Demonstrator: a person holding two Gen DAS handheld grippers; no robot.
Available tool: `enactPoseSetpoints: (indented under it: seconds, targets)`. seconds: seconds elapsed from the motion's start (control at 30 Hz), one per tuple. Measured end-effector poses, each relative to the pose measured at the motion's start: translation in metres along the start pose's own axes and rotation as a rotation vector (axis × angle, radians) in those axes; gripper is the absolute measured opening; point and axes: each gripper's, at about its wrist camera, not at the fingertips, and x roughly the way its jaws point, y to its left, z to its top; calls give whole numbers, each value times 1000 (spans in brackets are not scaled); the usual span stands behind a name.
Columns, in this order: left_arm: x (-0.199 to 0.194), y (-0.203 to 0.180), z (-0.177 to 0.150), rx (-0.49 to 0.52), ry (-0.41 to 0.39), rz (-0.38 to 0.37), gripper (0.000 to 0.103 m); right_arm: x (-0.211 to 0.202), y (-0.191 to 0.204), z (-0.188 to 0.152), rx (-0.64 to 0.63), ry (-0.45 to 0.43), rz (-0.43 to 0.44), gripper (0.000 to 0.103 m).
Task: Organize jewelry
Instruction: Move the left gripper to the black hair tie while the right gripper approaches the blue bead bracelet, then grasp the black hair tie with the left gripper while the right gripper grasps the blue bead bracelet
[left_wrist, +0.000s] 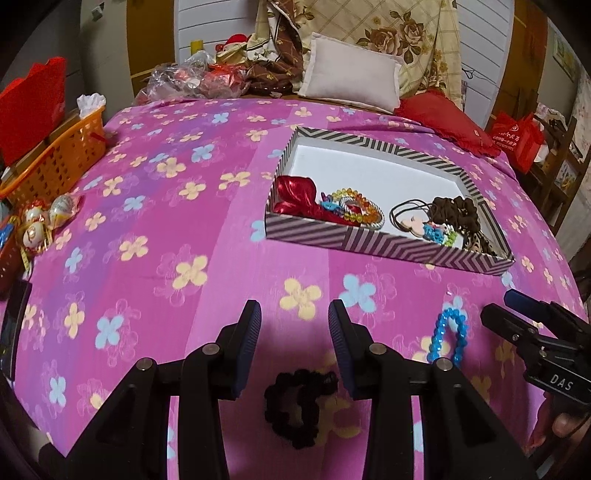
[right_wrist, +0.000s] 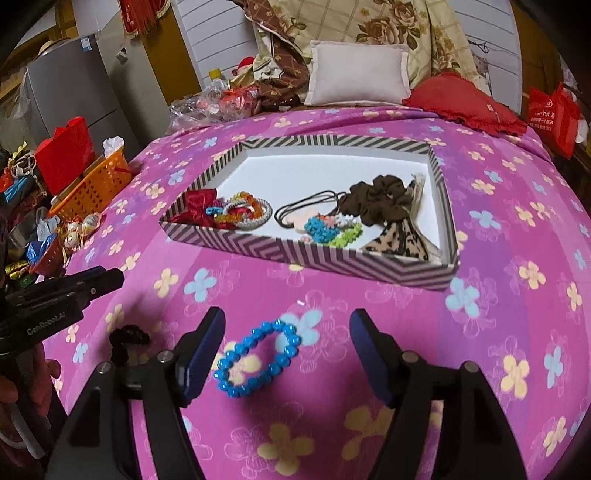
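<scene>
Left wrist view, left gripper (left_wrist: 293, 314): fingers spread wide with nothing between them, hovering over the bed (left_wrist: 177, 206).
Left wrist view, black scrunchie (left_wrist: 297, 406): lies on the bedspread on the near side of the striped box (left_wrist: 384, 247), well apart from it, beneath and just behind the open fingers, partly hidden by the right finger.
Left wrist view, striped box: open and shallow, with a red bow (left_wrist: 295, 195), a beaded bracelet pile (left_wrist: 354, 208) and a brown scrunchie (left_wrist: 456, 208) already inside along its near wall.
Left wrist view, right gripper (left_wrist: 517, 314): enters at the right edge, near the blue bead bracelet (left_wrist: 448, 336); its opening cannot be judged here.

Right wrist view, right gripper (right_wrist: 288, 332): fingers wide apart and empty, straddling the blue bead bracelet (right_wrist: 258, 360).
Right wrist view, blue bead bracelet: flat on the bedspread, on the near side of the striped box (right_wrist: 332, 254), closer to the left finger than the right, touching neither.
Right wrist view, black scrunchie (right_wrist: 127, 341): further from the box's right end, near the left gripper's body.

Step in hand, judgement: likely picking up the bracelet to drop in the box.
Doing it well: centre the fingers over one side of the loop, press lightly into the soft cover so beads do not roll away, close on the strand, lift clear of the box wall before releasing over bare white floor.
</scene>
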Motion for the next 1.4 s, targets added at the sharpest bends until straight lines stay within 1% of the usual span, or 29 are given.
enactPoseSetpoints:
  seconds: [0.17,0.4,0.67,0.8,0.97,1.03,1.2,1.33,1.4]
  targets:
    - [-5,2,-9,11,9,-6,28,-3,-1,-6,-1,8,-8,73]
    - [-14,19,-24,-16,41,-54,28,-4,-4,-17,-12,37,-38,73]
    - [-21,43,-43,-36,60,-52,28,1,2,-31,-45,72,-40,73]
    - [-23,50,-50,-43,85,-104,28,5,7,-35,-56,83,-36,73]
    - [-27,41,-56,-16,85,-182,27,10,9,-37,-59,92,-33,73]
    - [-26,34,-57,3,94,-196,28,12,10,-37,-61,97,-35,73]
    - [-13,17,-56,34,108,-182,28,17,12,-37,-62,100,-35,73]
    - [-5,12,-54,41,105,-169,28,20,15,-35,-70,95,-48,73]
    - [-2,11,-54,49,104,-154,28,22,16,-33,-67,96,-39,73]
